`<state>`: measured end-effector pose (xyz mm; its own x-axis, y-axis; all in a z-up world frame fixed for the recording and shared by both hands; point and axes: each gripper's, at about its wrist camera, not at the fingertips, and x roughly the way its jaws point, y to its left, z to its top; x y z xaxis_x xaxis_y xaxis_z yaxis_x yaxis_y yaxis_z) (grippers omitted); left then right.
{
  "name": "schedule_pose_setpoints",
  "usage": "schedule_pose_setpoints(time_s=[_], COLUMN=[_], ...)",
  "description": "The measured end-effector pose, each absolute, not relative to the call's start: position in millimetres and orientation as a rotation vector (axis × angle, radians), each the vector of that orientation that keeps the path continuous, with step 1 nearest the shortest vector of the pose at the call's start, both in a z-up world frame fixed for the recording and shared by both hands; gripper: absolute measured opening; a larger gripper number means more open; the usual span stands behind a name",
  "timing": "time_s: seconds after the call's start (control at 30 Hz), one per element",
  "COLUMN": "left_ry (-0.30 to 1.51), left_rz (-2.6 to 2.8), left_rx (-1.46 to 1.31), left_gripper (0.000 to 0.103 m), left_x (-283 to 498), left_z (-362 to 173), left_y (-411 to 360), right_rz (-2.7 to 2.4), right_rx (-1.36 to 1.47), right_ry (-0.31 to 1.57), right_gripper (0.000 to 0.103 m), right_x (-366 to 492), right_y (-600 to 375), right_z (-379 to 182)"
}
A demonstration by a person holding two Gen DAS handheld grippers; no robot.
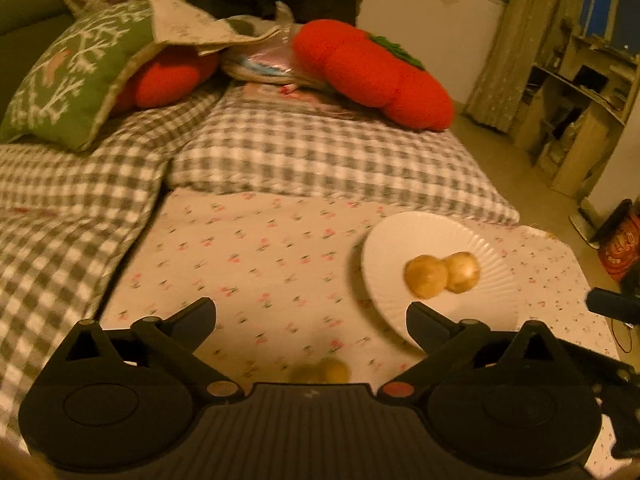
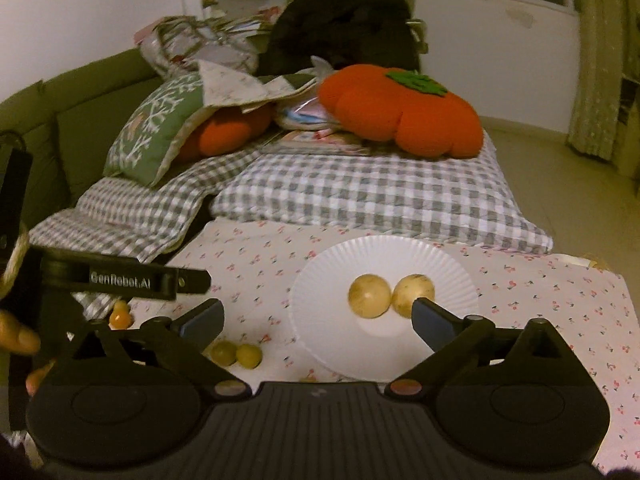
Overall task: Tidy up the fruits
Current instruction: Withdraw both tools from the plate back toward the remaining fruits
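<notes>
A white ribbed plate (image 2: pixel 384 256) lies on the cherry-print cloth and holds two tan round fruits (image 2: pixel 369 295). It also shows in the left wrist view (image 1: pixel 404 240), with the two fruits (image 1: pixel 426 276) on it. Two small yellow-green fruits (image 2: pixel 236 354) and an orange fruit (image 2: pixel 120 318) lie on the cloth left of the plate. The green pair appears blurred just under my left gripper (image 1: pixel 320 370). My left gripper (image 1: pixel 312 316) is open and empty. My right gripper (image 2: pixel 316 316) is open and empty above the plate's near edge. The left gripper's body (image 2: pixel 120 280) sits to its left.
A grey checked quilt (image 2: pixel 360 196) lies beyond the cloth. Orange pumpkin cushions (image 2: pixel 400 108) and a green cushion (image 2: pixel 156 132) are piled behind it. A shelf unit (image 1: pixel 580 100) and a curtain (image 1: pixel 512 40) stand at the right. The cloth's right edge (image 2: pixel 624 300) drops off.
</notes>
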<state>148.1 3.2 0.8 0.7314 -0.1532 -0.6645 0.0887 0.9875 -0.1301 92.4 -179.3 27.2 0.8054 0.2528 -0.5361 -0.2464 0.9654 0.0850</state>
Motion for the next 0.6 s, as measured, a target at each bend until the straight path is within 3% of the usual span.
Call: schedule_pose_setpoints(time_s=[0.6], left_ry=[0.760], left_rz=[0.062], left_rx=[-0.347], left_gripper=[0.092], left_x=[131], left_z=[-1], left_y=[118], right_rz=[0.309], right_rx=[0.101], right_ry=[0.763], right_gripper=[0.102], right_x=[93], right_y=[-160], right_z=[-1])
